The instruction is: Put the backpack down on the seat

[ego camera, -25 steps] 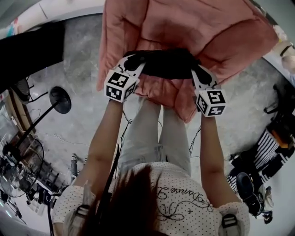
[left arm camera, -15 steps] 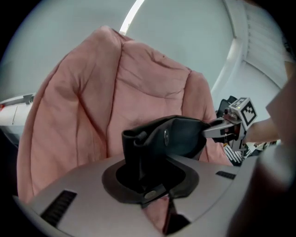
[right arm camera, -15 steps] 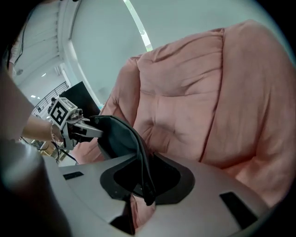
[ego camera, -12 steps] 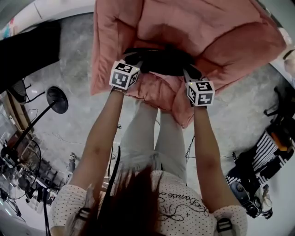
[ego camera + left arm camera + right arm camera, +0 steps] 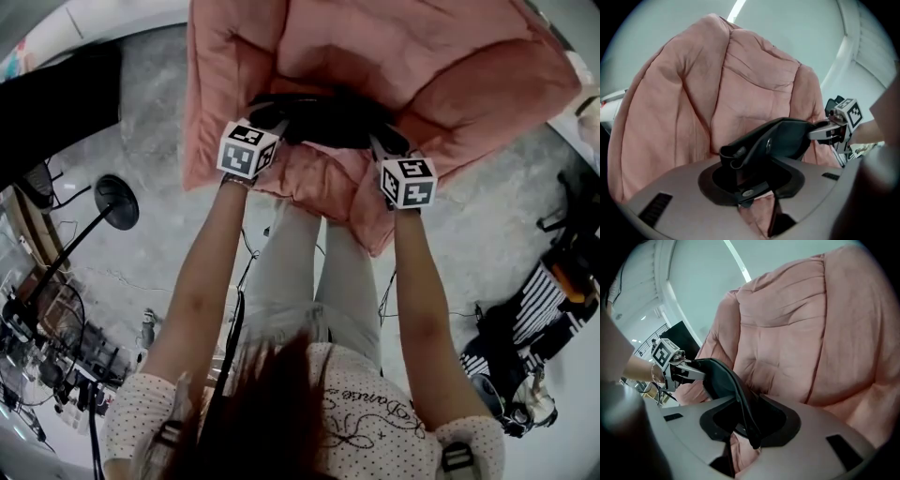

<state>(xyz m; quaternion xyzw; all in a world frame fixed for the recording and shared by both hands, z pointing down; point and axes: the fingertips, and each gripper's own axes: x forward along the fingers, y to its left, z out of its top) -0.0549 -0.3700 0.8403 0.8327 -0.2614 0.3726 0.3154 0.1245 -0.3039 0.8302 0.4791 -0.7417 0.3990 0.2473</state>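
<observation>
Lying on the pink seat (image 5: 450, 56) at the frame's upper centre, the black backpack (image 5: 323, 120) looked already set down, and the left gripper (image 5: 270, 120) and right gripper (image 5: 380, 141) had just been opening, jaws apart with its ends loose between them, only withdrawal remaining.

Only readable text: cursive black script on the person's white dotted shirt (image 5: 375, 412), looks like "Danse"; the rest of the flourish isn't legible. The two black-and-white square-marker cubes (image 5: 247, 148) (image 5: 409, 181) carry coded patterns only, no letters or digits.
</observation>
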